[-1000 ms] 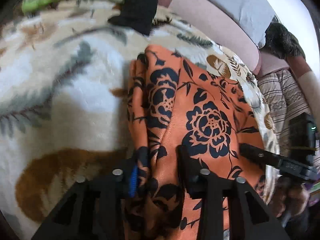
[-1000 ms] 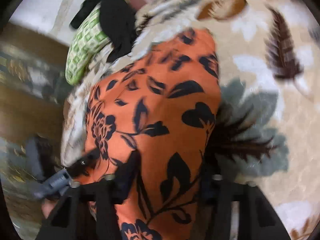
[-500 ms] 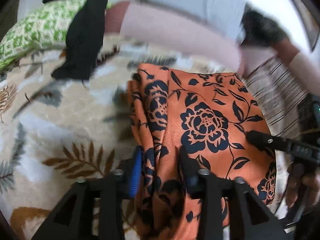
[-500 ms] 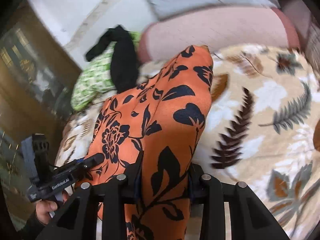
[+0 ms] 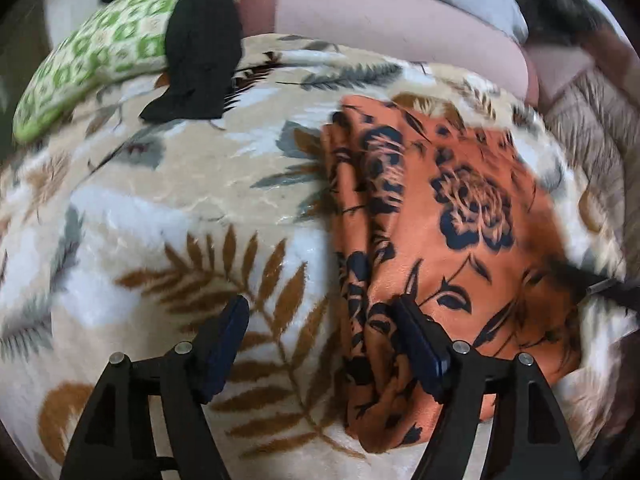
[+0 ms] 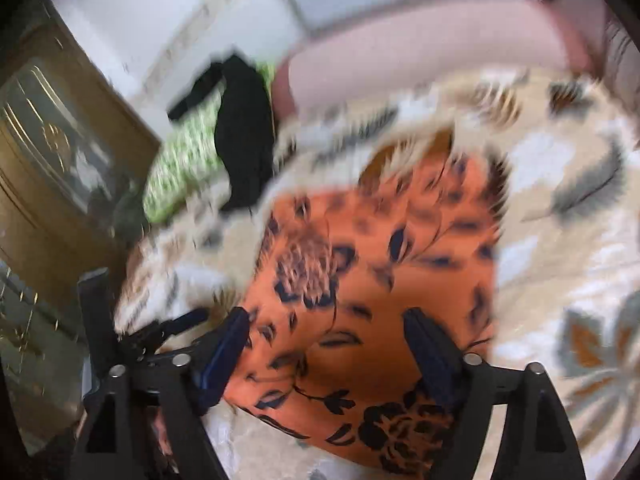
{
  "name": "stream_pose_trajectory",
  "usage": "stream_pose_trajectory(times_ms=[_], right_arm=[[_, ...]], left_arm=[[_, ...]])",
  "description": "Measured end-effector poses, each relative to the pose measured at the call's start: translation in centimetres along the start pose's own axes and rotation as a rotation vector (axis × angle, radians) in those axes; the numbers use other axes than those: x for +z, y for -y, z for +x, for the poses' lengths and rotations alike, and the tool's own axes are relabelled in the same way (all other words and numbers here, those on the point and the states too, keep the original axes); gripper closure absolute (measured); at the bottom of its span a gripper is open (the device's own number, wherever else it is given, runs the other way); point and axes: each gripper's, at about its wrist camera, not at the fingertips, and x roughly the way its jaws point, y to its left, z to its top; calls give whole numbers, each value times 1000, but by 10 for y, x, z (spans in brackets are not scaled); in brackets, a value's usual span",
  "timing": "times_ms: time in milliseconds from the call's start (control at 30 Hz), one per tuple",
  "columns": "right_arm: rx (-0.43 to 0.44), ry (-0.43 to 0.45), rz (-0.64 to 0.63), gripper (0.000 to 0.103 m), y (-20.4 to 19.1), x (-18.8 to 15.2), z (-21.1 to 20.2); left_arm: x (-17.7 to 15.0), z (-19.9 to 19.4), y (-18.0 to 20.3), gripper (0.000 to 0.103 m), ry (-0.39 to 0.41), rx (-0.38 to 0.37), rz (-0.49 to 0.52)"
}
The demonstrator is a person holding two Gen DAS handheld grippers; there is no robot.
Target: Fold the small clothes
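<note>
While both sets of jaws are opening, the orange satin cloth with black flower print lies folded on the beige leaf-patterned fleece blanket of the bed, released from both ends.

My left gripper is wide: its right pad sits over the cloth's near edge, its left pad over bare blanket beside the cloth, nothing pinched. My right gripper is also wide, both pads straddling the cloth's near end without pressing on it; the picture is blurred, so contact is hard to rule out entirely.

My reading of the layout: the cloth was laid flat so the fold settles on its own, and I let go at both ends together so neither corner drags. The bunched ridge along the cloth's left side looks uneven and may need smoothing.

Beyond the cloth, away from me: a black garment draped over a green-and-white patterned pillow, well apart from the cloth, probably waiting its turn. A pink bolster lies past the cloth's far edge.

Risk: satin is slippery and the fold could slide open.
</note>
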Motion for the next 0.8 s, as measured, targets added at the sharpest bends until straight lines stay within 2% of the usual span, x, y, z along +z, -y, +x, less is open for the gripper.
stream_pose_trajectory(times_ms=[67, 133, 167, 233, 300, 333, 433, 533, 800], right_arm=[[-2, 43, 18, 21, -4, -5, -12], [12, 105, -41, 21, -26, -10, -43], [-29, 127, -70, 21, -37, -13, -56], [-166, 182, -138, 19, -57, -25, -83], [-260, 187, -178, 12, -67, -35, -96], [-290, 187, -194, 2, -68, -38, -100], [-410, 203, -215, 0, -73, -60, -115], [-471, 195, -184, 0, -68, -85, -127], [-504, 232, -206, 0, -80, -106, -150]], left_arm=[[-1, -27, 0, 25, 42, 0, 12], [-5, -58, 2, 17, 125, 49, 42], [-7, -73, 4, 13, 155, 70, 44], [-12, -94, 6, 12, 192, 83, 45], [-17, -111, 8, 11, 199, 97, 38], [-22, -122, 9, 11, 210, 100, 26], [-35, -144, 12, 11, 232, 137, -15], [-42, -155, 20, 11, 231, 137, -15], [-63, -175, 35, 11, 214, 118, -8]])
